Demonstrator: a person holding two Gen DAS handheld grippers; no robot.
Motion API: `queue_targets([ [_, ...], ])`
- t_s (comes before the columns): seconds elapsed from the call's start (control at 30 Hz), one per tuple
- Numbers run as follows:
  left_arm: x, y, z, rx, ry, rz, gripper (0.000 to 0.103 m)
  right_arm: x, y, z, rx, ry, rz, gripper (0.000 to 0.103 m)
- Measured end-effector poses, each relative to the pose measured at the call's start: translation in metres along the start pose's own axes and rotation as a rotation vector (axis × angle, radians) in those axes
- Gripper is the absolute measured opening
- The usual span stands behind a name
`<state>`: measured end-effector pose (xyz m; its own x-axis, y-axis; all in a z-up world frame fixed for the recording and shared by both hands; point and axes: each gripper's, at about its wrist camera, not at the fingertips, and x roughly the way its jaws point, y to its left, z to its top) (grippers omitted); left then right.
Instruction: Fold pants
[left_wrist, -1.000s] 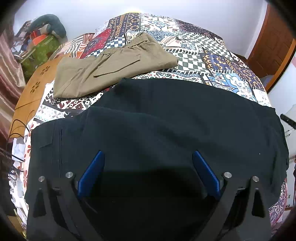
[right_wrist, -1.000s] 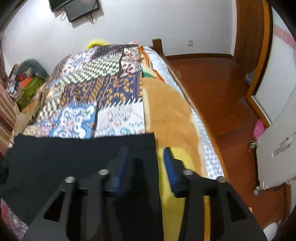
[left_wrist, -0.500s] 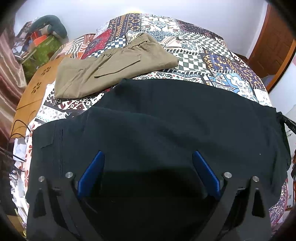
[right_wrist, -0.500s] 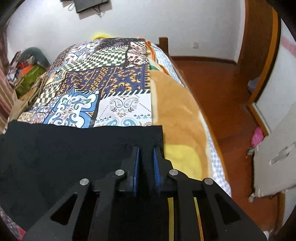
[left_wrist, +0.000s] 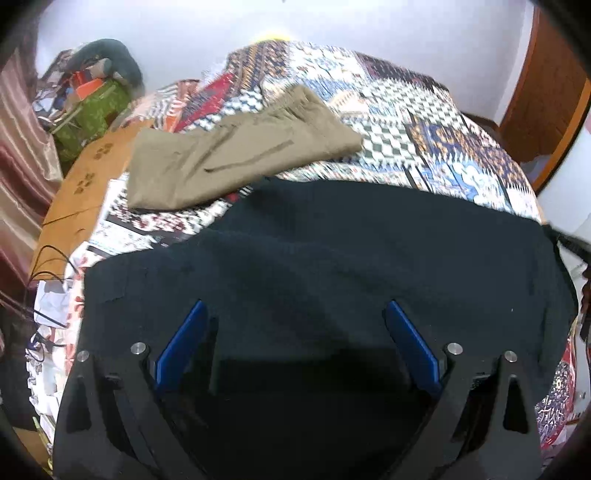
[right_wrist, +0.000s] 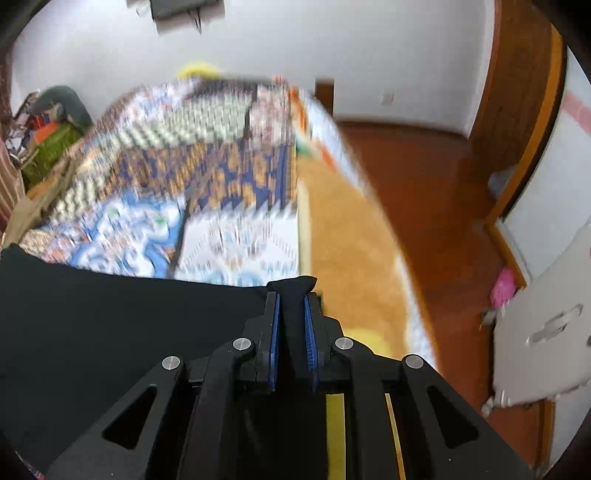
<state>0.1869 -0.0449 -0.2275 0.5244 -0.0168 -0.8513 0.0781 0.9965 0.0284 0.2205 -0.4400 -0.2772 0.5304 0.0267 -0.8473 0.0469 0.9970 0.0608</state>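
Black pants (left_wrist: 332, 258) lie spread across the near part of the patchwork bed quilt (left_wrist: 424, 140). My left gripper (left_wrist: 295, 310) hovers over their middle, open wide, with nothing between its blue pads. In the right wrist view the black pants (right_wrist: 110, 314) reach to the quilt's right side. There my right gripper (right_wrist: 291, 295) pinches their bunched corner between its blue pads; its jaws are opening slightly, with the cloth still pressed between them. Folded khaki pants (left_wrist: 236, 158) rest farther back on the quilt.
An orange-brown blanket (right_wrist: 347, 229) covers the bed's right edge, above a wooden floor (right_wrist: 424, 177). A pile of bags and clothes (left_wrist: 92, 99) sits at the far left, with cables (left_wrist: 48, 266) by the bed's left side. A white board (right_wrist: 546, 332) leans at right.
My right gripper went from open beside the pants' corner to shut on it, and the corner now bunches up between the pads. The left gripper stayed open over the pants.
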Motion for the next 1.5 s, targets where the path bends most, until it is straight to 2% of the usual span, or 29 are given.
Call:
queue_targets([
  [0.07,-0.009,0.012,0.003,-0.019,-0.026,0.019,0.098,-0.002,0.002,0.0,-0.017,0.0,-0.026,0.019],
  [0.2,-0.027,0.057,0.009,-0.1,-0.082,0.048,0.098,-0.018,0.012,0.009,-0.057,0.004,-0.064,0.036],
  [0.3,-0.033,0.092,0.012,-0.157,-0.1,0.081,0.098,-0.036,0.029,0.017,-0.105,-0.029,-0.048,0.037],
  [0.53,-0.029,0.167,0.012,-0.229,-0.102,0.126,0.098,-0.066,0.102,0.049,-0.222,-0.112,0.09,0.039],
  [0.6,-0.025,0.181,0.011,-0.238,-0.097,0.128,0.098,-0.069,0.13,0.058,-0.255,-0.127,0.147,0.045],
  [0.67,-0.019,0.193,0.009,-0.246,-0.088,0.122,0.098,-0.069,0.158,0.066,-0.288,-0.136,0.193,0.047],
  [0.93,0.021,0.224,0.002,-0.249,-0.016,0.078,0.097,-0.052,0.278,0.075,-0.472,-0.087,0.361,0.047],
  [1.1,0.05,0.234,-0.002,-0.238,0.046,0.023,0.089,-0.03,0.339,0.072,-0.564,-0.003,0.456,0.047],
  [1.2,0.064,0.238,-0.006,-0.255,0.08,-0.034,0.08,-0.018,0.368,0.068,-0.619,0.045,0.493,0.047],
  [1.3,0.068,0.24,-0.007,-0.271,0.07,-0.081,0.077,-0.009,0.386,0.062,-0.662,0.084,0.512,0.047],
  [1.4,0.066,0.239,-0.005,-0.267,0.056,-0.12,0.062,0.001,0.399,0.058,-0.68,0.126,0.54,0.047],
  [1.47,0.066,0.237,-0.004,-0.262,0.056,-0.155,0.048,0.005,0.402,0.057,-0.683,0.148,0.556,0.047],
  [1.5,0.067,0.237,-0.003,-0.258,0.057,-0.164,0.046,0.008,0.404,0.056,-0.684,0.157,0.564,0.047],
])
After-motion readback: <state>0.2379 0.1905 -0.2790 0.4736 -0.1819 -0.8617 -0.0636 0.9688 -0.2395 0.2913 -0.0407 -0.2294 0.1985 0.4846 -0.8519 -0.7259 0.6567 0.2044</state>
